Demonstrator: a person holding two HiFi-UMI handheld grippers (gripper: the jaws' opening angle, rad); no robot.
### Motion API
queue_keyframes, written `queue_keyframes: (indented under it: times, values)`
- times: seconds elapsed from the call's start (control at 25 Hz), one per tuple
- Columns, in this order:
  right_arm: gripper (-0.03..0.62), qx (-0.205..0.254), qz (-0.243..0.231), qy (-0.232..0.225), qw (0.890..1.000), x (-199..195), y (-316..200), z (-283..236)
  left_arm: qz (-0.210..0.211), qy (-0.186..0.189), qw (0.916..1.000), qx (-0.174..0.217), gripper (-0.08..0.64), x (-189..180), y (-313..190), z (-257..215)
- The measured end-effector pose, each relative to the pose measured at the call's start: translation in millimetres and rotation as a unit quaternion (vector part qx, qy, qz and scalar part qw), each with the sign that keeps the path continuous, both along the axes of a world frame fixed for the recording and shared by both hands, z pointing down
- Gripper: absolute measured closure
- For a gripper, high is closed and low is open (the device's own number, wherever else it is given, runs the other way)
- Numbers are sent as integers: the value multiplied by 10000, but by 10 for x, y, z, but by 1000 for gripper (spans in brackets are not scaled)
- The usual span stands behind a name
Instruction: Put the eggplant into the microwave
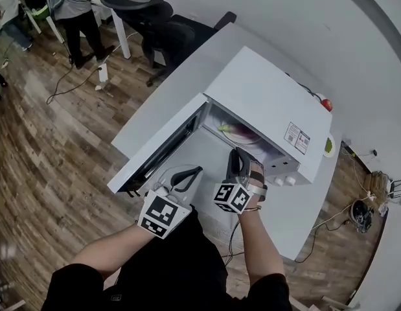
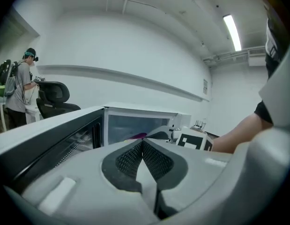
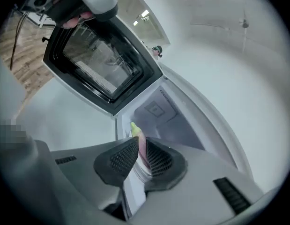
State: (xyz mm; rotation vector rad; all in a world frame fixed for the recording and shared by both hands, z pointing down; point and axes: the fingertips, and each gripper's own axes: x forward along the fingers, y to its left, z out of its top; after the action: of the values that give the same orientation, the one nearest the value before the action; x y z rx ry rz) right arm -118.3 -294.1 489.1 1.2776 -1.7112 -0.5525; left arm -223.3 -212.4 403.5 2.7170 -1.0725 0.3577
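The left gripper (image 1: 194,172) hangs beside the swung-open microwave door (image 1: 158,149), its jaws pressed together on nothing. The eggplant (image 1: 235,131) lies inside the white microwave (image 1: 265,99) (green stem end nearest the door), clear of both grippers. Just outside the opening, the right gripper (image 1: 238,155) has its jaws slightly apart and empty.

Left gripper (image 2: 142,143) is seen with jaws pressed together, nothing held. An open microwave (image 2: 135,121) is seen ahead, its door (image 2: 55,137) swung left. A purple sliver of eggplant (image 2: 138,136) is glimpsed inside. A marker cube (image 2: 195,141) is seen at right. A person (image 2: 18,88) and a chair (image 2: 53,97) are seen far left.
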Motion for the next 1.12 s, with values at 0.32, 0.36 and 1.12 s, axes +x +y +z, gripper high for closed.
queue_keyframes:
  times: [0.32,0.36,1.12]
  values:
    - [532,-293,43,-1347,9904,-95,518,-555,95,230,9996,-117,552,-101,369,-308]
    - [534,-331,40,-1505,9880,-103,587,-610,112,238,9996,-116,552,-106,416,-343]
    - [543,-948,-571,-3642,9247,62,1609,-1305,-241,201,9995,-37,552,149,1001,-869]
